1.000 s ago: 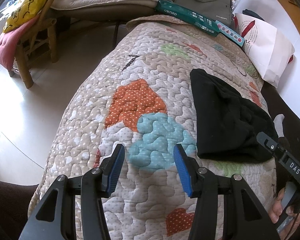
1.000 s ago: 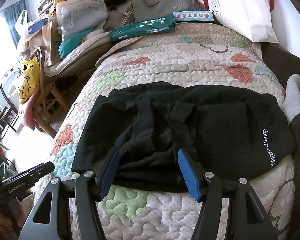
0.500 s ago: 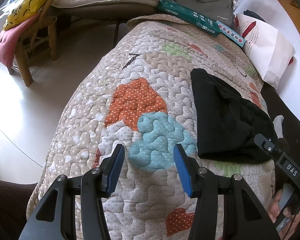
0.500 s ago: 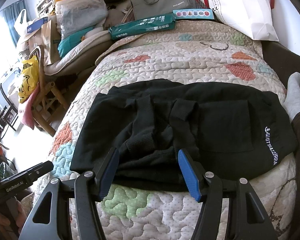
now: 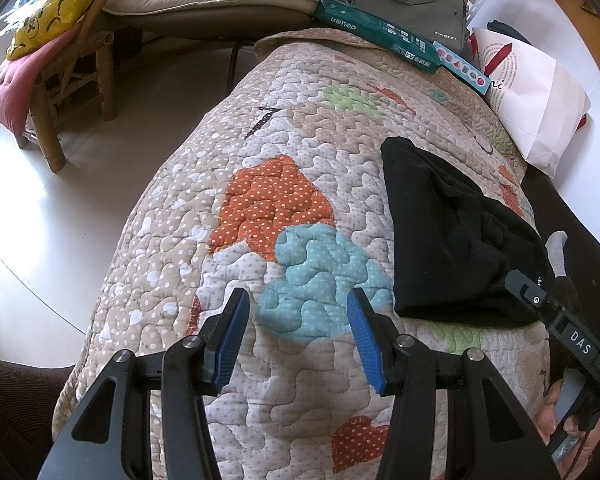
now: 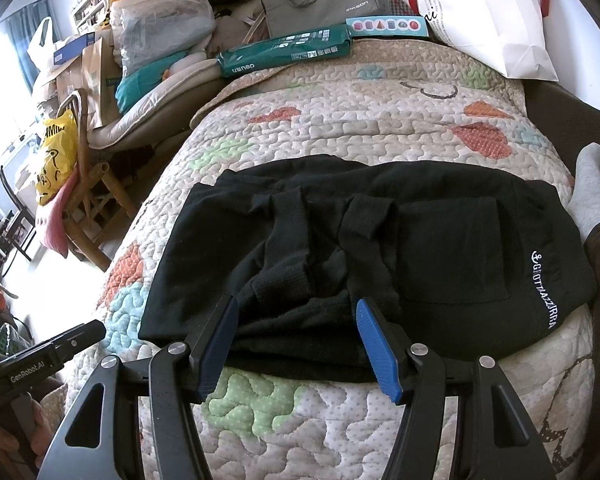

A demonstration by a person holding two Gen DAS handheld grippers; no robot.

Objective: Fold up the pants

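The black pants (image 6: 380, 248) lie folded in a flat bundle on the quilted bedspread (image 6: 340, 120), with white lettering near the right end. My right gripper (image 6: 296, 312) is open and empty, its blue pads just above the near edge of the bundle. In the left wrist view the pants (image 5: 452, 240) lie to the right. My left gripper (image 5: 298, 304) is open and empty over the bare quilt (image 5: 268, 208), left of the pants, above the teal patch.
A green box (image 6: 284, 52), a grey laptop bag (image 6: 320, 0) and a white paper bag (image 6: 476, 12) sit at the far end of the bed. A wooden chair (image 5: 72, 92) with a yellow bag stands at the left. A grey sock (image 6: 588, 188) shows at right.
Both grippers have drifted slightly; the right one has eased back a little from the pants. The pants have not moved.
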